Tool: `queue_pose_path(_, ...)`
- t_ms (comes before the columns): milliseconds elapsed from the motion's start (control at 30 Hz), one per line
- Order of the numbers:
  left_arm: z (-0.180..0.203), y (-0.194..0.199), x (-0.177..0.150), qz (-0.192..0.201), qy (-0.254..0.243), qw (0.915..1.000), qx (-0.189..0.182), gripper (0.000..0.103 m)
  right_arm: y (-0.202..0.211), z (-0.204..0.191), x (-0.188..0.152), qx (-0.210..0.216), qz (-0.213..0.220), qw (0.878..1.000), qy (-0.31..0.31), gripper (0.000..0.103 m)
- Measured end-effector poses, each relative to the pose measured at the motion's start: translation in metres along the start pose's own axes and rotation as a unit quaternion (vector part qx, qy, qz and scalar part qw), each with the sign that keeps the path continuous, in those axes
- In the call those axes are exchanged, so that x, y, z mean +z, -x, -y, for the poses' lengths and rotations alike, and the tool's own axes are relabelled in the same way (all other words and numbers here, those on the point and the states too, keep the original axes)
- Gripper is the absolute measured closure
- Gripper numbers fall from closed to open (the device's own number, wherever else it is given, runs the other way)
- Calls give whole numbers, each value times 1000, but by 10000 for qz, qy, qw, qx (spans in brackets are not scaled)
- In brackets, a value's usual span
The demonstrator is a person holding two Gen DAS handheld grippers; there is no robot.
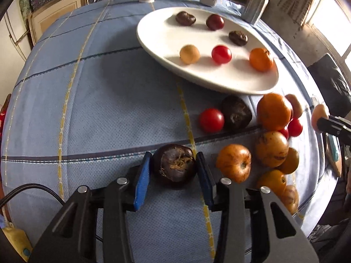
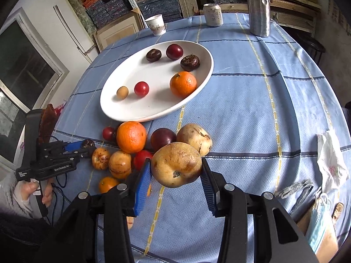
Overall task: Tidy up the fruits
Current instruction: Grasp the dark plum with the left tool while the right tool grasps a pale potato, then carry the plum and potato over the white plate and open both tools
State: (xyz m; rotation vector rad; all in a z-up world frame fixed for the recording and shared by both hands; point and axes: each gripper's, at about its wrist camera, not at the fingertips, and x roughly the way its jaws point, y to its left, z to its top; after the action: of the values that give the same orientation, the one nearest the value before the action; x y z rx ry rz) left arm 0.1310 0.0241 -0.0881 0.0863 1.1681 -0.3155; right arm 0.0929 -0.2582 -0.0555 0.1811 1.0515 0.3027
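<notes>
A dark brown, rough-skinned fruit point(image 1: 175, 171) rests on the blue checked tablecloth point(image 1: 98, 109), and my left gripper point(image 1: 173, 155) is shut on it, both blue pads against its sides. My right gripper point(image 2: 176, 161) is shut on a tan, speckled pear-like fruit point(image 2: 173, 171), held above the cloth. The white oval plate point(image 2: 109, 109) holds two dark brown fruits, a dark plum, a small tan fruit, a red tomato point(image 2: 141, 89) and a tangerine point(image 2: 183, 84). Between the plate and the grippers lies a loose pile of several fruits: an orange point(image 2: 131, 136), tomatoes and tan ones.
A paper cup point(image 2: 156, 25), a drinks can point(image 2: 212, 14) and a metal bottle point(image 2: 258, 6) stand at the table's far edge. A plastic bag point(image 2: 331, 160) and face masks point(image 2: 318, 221) lie at the right. A person's hand point(image 2: 33, 188) holds the left gripper's handle.
</notes>
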Motion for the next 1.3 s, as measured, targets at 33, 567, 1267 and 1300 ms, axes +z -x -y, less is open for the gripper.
queue_pose_path(33,0,5,5,76,32,10000,3,63,1,0,4,-11,42,10000,37,59)
queue_pose_path(567,13,-25,152,589,26,9973,440,63,-68,-6,139,120,448,9975,539,59)
queue_pose_path(1267,15,-5,140,575,235,9958,673,34,-59,-11,140,499,588,9955,550,50)
queue_pose_path(1300,16,1,135,620,177,9957,662,33,-45,-10,133,408,716,9956,442,47)
